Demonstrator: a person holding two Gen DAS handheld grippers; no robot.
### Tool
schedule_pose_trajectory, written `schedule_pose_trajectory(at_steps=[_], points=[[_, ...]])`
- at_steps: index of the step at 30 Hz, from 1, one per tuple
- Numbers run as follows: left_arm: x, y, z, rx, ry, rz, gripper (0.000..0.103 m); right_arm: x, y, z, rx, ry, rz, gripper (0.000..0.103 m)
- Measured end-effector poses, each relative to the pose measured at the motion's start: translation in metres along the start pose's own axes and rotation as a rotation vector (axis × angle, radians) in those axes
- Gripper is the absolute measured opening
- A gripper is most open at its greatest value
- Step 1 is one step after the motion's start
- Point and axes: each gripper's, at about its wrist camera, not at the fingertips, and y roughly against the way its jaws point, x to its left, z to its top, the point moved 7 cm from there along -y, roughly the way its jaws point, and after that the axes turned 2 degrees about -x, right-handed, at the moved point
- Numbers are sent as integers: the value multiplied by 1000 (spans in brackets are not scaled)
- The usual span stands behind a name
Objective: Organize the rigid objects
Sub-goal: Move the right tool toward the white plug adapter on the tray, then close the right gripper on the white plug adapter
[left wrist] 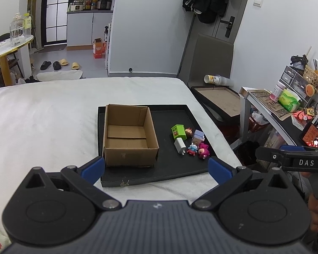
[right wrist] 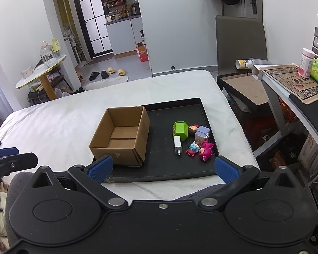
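Both tools gape; cardboard box (right wrist: 120,135) holds nothing, toys (right wrist: 191,140) beside it

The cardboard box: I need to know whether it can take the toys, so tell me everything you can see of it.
The cardboard box is plain brown corrugated card, rectangular, upright and open-topped, with nothing visible inside; its bottom flaps lie folded flat. One near corner seam gapes slightly. It sits on the left part of the black tray, apart from the toys. Neither claw touches it.
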Motion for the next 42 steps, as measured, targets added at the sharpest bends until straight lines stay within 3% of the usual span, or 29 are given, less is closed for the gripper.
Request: schedule_pose_trajectory(at_steps=[22, 42], points=[[7, -19, 6, 28, 4, 0, 103, -4, -14, 4, 21, -24, -3, 103], [33, -79, 26, 104, 52, 23, 103, -23, -68, 18, 98, -57, -19, 103]])
